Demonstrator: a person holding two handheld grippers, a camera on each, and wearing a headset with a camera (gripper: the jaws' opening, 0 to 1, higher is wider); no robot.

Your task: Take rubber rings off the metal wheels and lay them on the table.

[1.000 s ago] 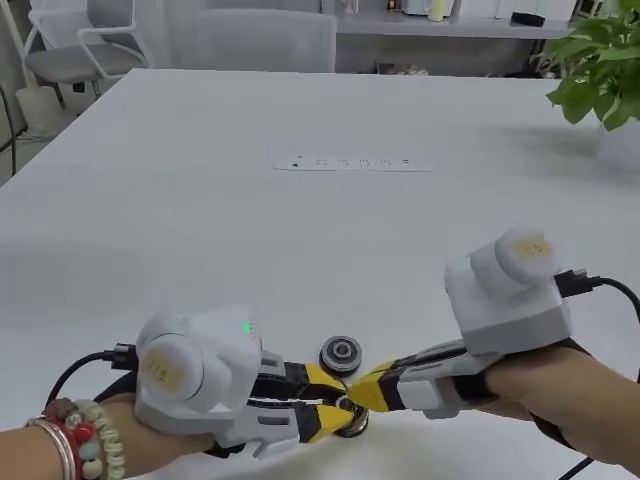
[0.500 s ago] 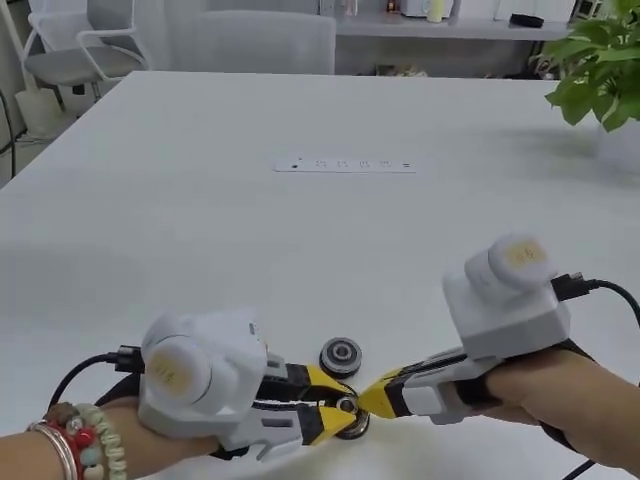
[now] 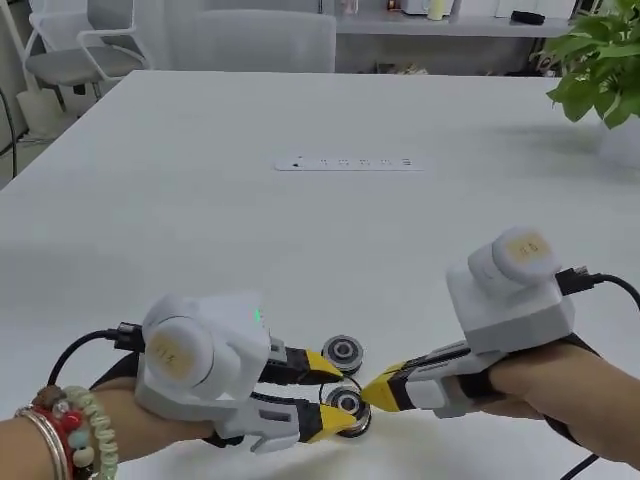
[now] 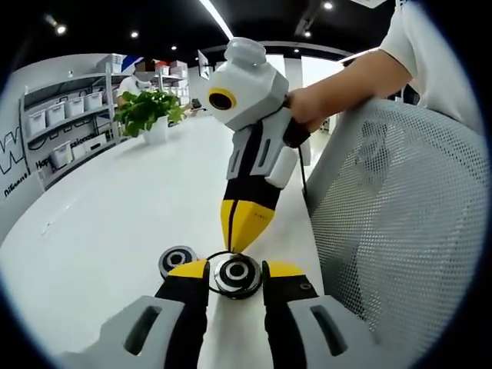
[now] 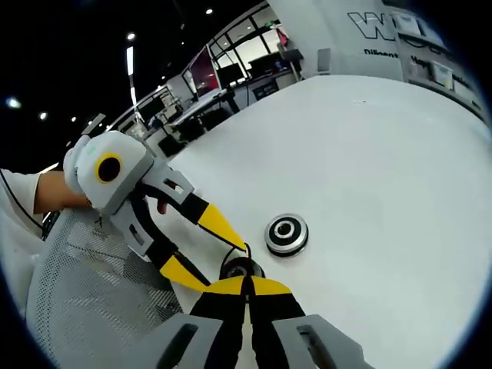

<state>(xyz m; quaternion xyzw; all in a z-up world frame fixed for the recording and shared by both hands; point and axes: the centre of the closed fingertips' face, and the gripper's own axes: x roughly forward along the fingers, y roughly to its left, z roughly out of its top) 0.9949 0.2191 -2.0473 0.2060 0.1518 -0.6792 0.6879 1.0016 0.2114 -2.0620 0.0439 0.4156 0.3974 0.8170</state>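
- At the near edge of the surface [image 3: 300, 230], the left tool [image 4: 237, 270] has its jaws spread round the near metal wheel [image 3: 347, 403], one yellow tip on each flank. Both look to be touching it, so I read the wheel as clamped.
- The right tool [image 3: 374, 392] has its tips pressed together right at that wheel's rim. They are pinching what looks like the thin black rubber ring [image 4: 221, 254]; a loop of it stands off the rim in the left gripper view.
- The second metal wheel [image 3: 343, 350] lies flat just beyond, near the left tool's far jaw and apart from both tools. Its dark ring looks to be on.
- Judgement: early in the task. One ring is only partly lifted and the other is untouched.
- Risk: the pinch is tiny. If I pull fast, the ring can slip out of the tips and snap back onto the rim.
- Risk: the clamp is only at the jaw tips. A sideways pull could roll or pop the wheel out, and it could skid along the surface, maybe off the near edge.
- Risk: pulling toward the far jaw could knock the second wheel.
- Risk: if overstretched, the ring may fling off once it clears the rim and land away from where I want it.
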